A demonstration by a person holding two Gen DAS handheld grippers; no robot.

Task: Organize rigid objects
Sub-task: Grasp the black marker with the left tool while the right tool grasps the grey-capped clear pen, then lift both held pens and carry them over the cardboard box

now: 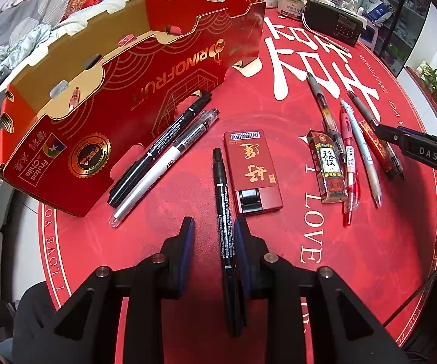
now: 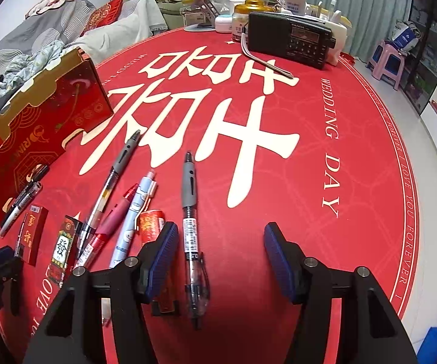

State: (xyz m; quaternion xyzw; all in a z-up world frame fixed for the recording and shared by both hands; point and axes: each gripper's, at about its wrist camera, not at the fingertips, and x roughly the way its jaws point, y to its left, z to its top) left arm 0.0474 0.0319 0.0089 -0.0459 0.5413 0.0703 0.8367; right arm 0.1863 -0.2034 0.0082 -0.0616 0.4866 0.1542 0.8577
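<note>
My left gripper (image 1: 213, 236) is open around a black marker (image 1: 225, 224) that lies on the red mat, close against the right finger. A red card box (image 1: 252, 168) lies just beyond. Two more markers (image 1: 163, 151) lie by the red cardboard tray (image 1: 75, 115), which holds one pen (image 1: 75, 97). My right gripper (image 2: 218, 251) is open above a grey-grip clear pen (image 2: 191, 221), which lies near its left finger. Several pens (image 2: 121, 209) and small red boxes (image 2: 63, 242) lie to its left. The right gripper also shows in the left wrist view (image 1: 400, 139).
A black radio (image 2: 291, 39), jars (image 2: 242, 15) and bottles stand at the mat's far edge. A metal rod (image 2: 267, 63) lies before the radio. A sofa with clothes (image 2: 36, 45) lies beyond the tray. Bare mat (image 2: 324, 182) spreads to the right.
</note>
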